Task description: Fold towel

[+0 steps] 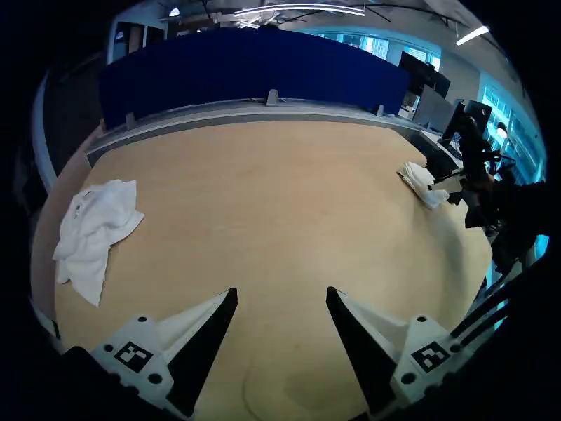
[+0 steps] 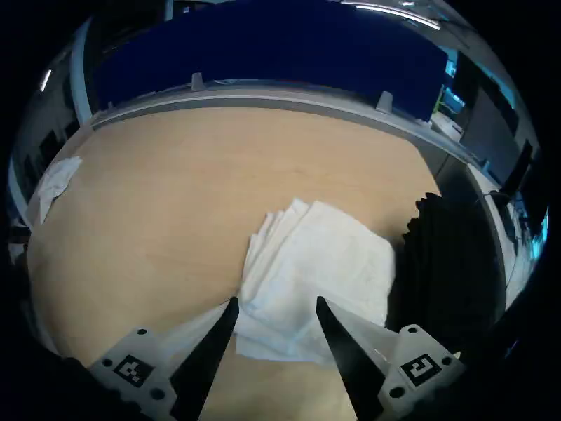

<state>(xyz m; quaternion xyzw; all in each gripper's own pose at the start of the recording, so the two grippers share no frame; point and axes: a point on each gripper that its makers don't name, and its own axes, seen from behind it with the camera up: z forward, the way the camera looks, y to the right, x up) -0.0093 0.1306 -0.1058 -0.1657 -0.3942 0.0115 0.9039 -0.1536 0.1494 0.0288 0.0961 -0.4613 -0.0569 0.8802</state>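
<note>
Both released, our left hand-held gripper [image 1: 281, 293] sits nearer the crumpled towel [image 1: 95, 231], off to its left, than our right hand-held gripper [image 2: 277, 300].

A light wooden table [image 1: 280, 196] with a rounded front edge carries two white cloths, well apart: a crumpled towel [image 1: 95, 235] near its left side and a folded towel [image 2: 315, 281], seemingly several layers thick, by its right edge.

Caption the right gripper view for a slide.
Open right gripper poised over a folded white towel on the wooden table.
</note>
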